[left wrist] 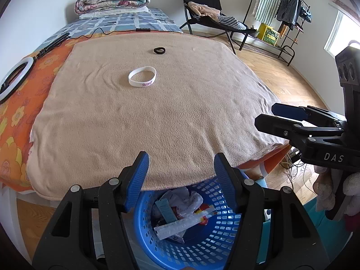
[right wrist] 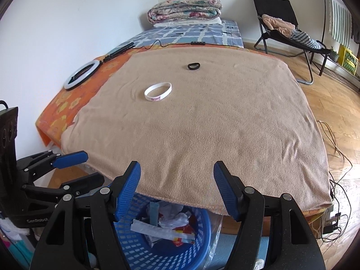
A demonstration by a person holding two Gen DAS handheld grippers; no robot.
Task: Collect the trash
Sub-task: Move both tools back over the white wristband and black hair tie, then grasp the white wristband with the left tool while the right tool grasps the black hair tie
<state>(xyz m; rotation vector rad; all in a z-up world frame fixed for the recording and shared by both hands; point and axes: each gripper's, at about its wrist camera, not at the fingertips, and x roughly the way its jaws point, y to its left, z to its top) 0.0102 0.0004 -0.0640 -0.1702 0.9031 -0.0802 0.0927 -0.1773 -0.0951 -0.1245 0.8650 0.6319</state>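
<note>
Both claws hang empty over the near edge of the bed, the left claw and the right claw each with its blue pads apart and nothing between them. Just below them, tucked partly under the bed's near edge, stands the blue basket, which already holds crumpled white plastic, a flat white packet and a red-and-yellow wrapper. That reads as the moment between a drop-off and the next pick: the trash in hand has gone in, and the search for more is open. On the beige blanket only two small things remain, both well apart from the claws: a white wristband with pink lettering around the middle, and a black ring farther off, near the far edge. Whether either counts as trash is a judgement; they look more like belongings than litter, so the collecting may be near its end. If one is to go, the wristband is the nearer choice, and it lies flat on soft cloth, so a claw would have to reach far over the blanket, come down steeply and pinch one side of the band without gathering the fleece.
</note>
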